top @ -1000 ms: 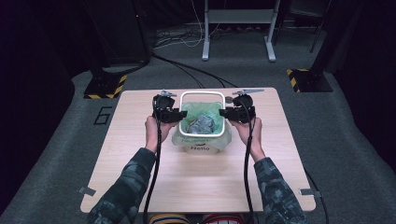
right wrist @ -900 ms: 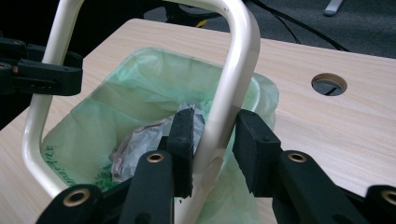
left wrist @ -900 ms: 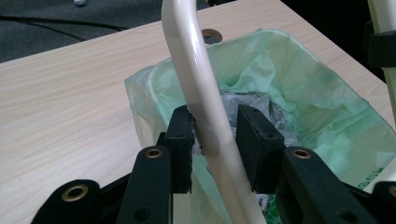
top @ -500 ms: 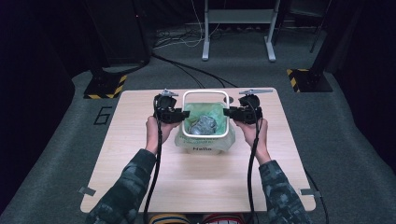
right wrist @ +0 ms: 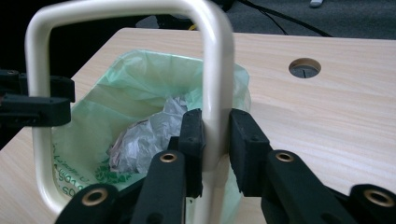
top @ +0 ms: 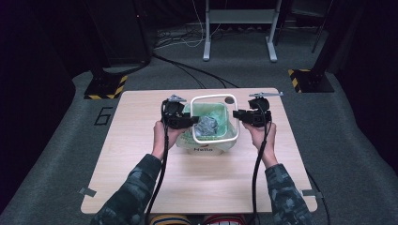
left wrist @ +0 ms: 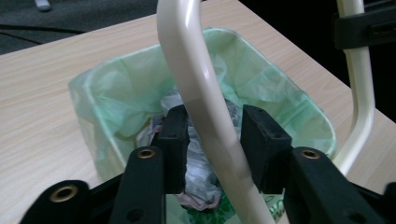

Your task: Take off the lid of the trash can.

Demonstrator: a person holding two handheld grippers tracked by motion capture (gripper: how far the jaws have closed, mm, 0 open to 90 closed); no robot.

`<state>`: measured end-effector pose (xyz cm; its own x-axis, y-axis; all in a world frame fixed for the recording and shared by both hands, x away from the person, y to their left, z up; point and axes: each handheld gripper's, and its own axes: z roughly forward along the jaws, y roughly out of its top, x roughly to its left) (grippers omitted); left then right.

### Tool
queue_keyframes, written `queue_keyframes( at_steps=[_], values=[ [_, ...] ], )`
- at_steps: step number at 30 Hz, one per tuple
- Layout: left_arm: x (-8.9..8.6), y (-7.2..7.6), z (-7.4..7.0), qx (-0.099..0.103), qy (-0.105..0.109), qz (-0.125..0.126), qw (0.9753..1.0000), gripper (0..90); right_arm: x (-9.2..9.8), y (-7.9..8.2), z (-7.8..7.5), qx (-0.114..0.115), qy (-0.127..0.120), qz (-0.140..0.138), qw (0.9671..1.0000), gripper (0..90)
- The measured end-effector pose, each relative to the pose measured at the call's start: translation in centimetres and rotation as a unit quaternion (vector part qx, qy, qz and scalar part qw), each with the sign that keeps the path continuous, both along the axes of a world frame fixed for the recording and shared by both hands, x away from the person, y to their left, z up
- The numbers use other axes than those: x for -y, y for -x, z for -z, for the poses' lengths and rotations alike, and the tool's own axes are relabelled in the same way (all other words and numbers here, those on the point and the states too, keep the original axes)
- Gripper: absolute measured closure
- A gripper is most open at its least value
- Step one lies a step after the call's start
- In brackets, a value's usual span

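camouflage sleeves come in from the near edge of the pale wood worktop (top: 141, 187), each hand holding a pair of tongs with a black cable trailing back toward the person. midway across the worktop stands a small bin (top: 209, 136), lined with a thin green bag (left wrist: 116, 93) that folds over its rim, with crumpled grey-white waste (top: 206, 126) lying inside. above the bin sits a cream white frame (top: 213, 119), a rounded-corner loop of tubing held roughly level over the opening.

the left tongs (top: 176, 117) are at the frame's left side. in the left gripper view the jaws straddle the tube (left wrist: 201, 93), one pad on each side, with a gap showing between the tube and the right-hand pad, so they are set around it, not fully clamped. the right tongs (top: 253, 116) are at the frame's right side; in the right gripper view both pads (right wrist: 191, 135) press against the tube (right wrist: 217, 93), gripping it. that view also has the left tongs (right wrist: 35, 100) dark at the far side of the loop.

beyond the bin, a round cable hole (top: 229, 100) is cut in the worktop near its far edge. farther off lie grey floor, loose cables and two yellow-black striped bases (top: 105, 86).
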<state>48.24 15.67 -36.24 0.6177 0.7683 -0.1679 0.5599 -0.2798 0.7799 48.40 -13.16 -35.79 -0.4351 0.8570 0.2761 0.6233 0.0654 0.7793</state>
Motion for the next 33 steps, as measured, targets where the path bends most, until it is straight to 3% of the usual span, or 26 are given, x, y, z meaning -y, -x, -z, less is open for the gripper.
queue_keyframes(
  at_steps=[6, 12, 20, 26, 29, 30, 33],
  values=[
    [-0.3, 0.7, -0.1, 0.020, 0.006, -0.007, 0.9998, 37.5, 0.1, 0.3, 0.1, 0.002, 0.008, 0.003, 1.0000, 76.7],
    [-2.0, 2.3, -0.6, 0.051, 0.020, -0.014, 0.9984, 19.3, 0.3, 0.4, 0.1, -0.001, 0.012, 0.002, 0.9999, 76.7],
    [-4.7, 4.2, 0.6, 0.066, 0.020, -0.031, 0.9971, 14.5, 0.6, 0.5, 0.0, -0.004, -0.005, -0.003, 1.0000, 76.8],
    [-7.3, 5.4, 3.6, 0.062, -0.016, -0.055, 0.9964, 13.6, 0.8, 0.8, -0.6, 0.002, -0.009, -0.001, 1.0000, 76.8],
    [-9.1, 5.9, 6.6, 0.042, -0.032, -0.079, 0.9955, 13.3, 1.2, 0.9, -0.6, 0.004, -0.007, 0.000, 1.0000, 76.8],
    [-9.1, 5.9, 6.6, 0.042, -0.032, -0.079, 0.9955, 13.3, 1.2, 0.9, -0.6, 0.004, -0.007, 0.000, 1.0000, 76.8],
    [-10.8, 6.0, 9.1, 0.023, -0.035, -0.101, 0.9940, 13.0, 1.6, 0.9, -0.6, 0.005, -0.005, 0.003, 1.0000, 76.9]
  ],
)
